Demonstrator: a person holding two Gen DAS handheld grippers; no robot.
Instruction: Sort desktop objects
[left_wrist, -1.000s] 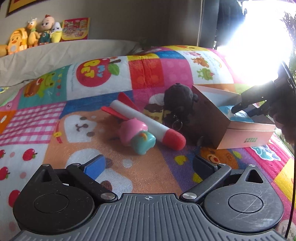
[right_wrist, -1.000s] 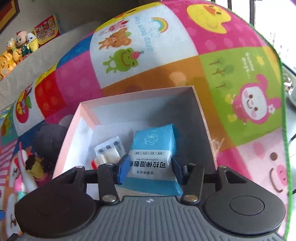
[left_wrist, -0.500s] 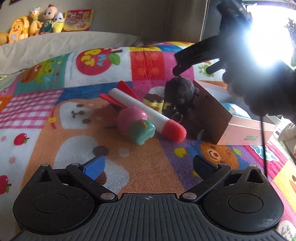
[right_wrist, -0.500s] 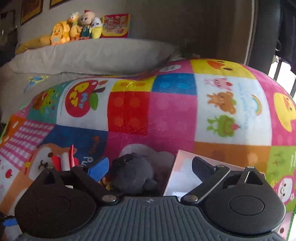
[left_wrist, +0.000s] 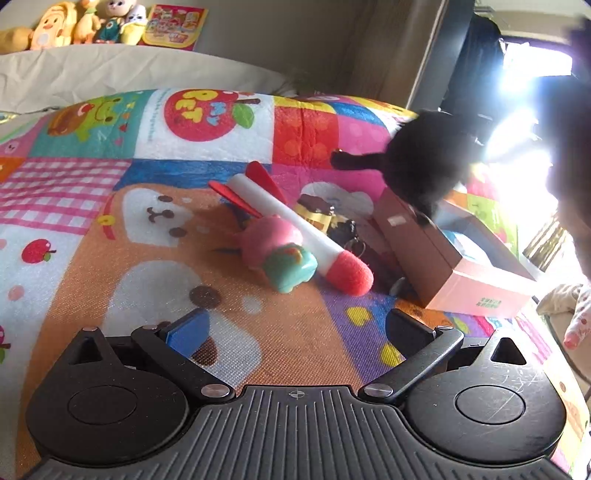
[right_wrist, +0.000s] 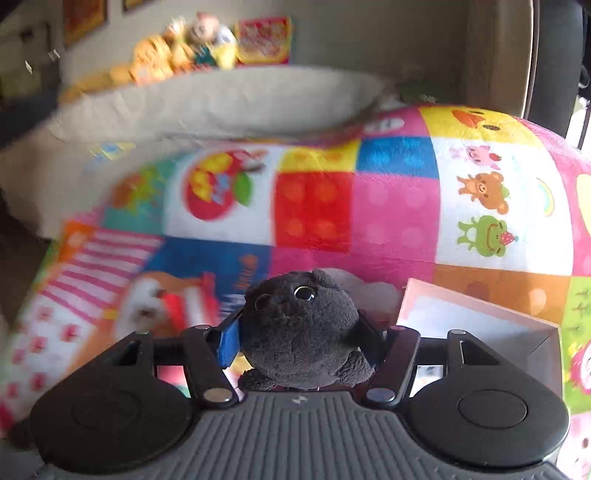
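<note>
Patchwork play mat (right_wrist: 314, 206): right gripper (right_wrist: 301, 341), jaws just closed, pinches black plush (right_wrist: 299, 328) mid-frame; left gripper (left_wrist: 295, 328) spread, empty. Risk: the soft, compressible plush may slip before reaching pink box (right_wrist: 480, 325), lower right.

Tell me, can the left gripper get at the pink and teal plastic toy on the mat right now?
Probably yes. The left gripper is open, and only bare colourful play mat lies between it and the pink and teal plastic toy. The red-tipped white foam rocket touches the toy's far side.

Directly ahead of the left gripper (left_wrist: 295, 332) the mat (left_wrist: 295, 343) is free; further ahead the rocket toy (left_wrist: 295, 229) and, right, the box (left_wrist: 461, 273) block.
</note>
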